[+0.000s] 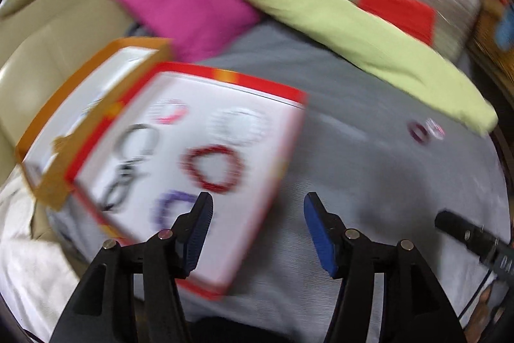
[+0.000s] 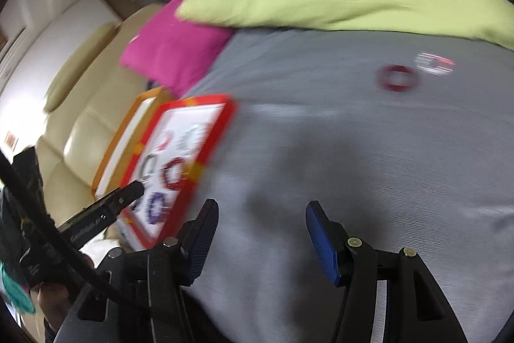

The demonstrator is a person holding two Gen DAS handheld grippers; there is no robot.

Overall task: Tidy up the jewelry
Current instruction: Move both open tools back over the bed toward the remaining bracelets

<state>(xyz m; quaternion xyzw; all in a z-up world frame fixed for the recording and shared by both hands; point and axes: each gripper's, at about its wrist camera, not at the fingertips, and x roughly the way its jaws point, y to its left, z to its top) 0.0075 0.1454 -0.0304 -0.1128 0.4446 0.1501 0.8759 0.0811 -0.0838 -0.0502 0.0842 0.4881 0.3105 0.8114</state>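
Note:
A red-rimmed white tray lies on the grey bedspread and holds several bracelets: a red one, a purple one, a black one, a white one and a pink one. My left gripper is open and empty over the tray's near right corner. Two more bracelets lie loose on the bedspread: a dark red one and a white-and-red one. My right gripper is open and empty above bare bedspread, well short of them. The tray also shows in the right wrist view. Both views are blurred.
An orange-rimmed tray lies behind the red one. A magenta pillow and a lime-green pillow lie at the back of the bed. A cream sofa stands at the left.

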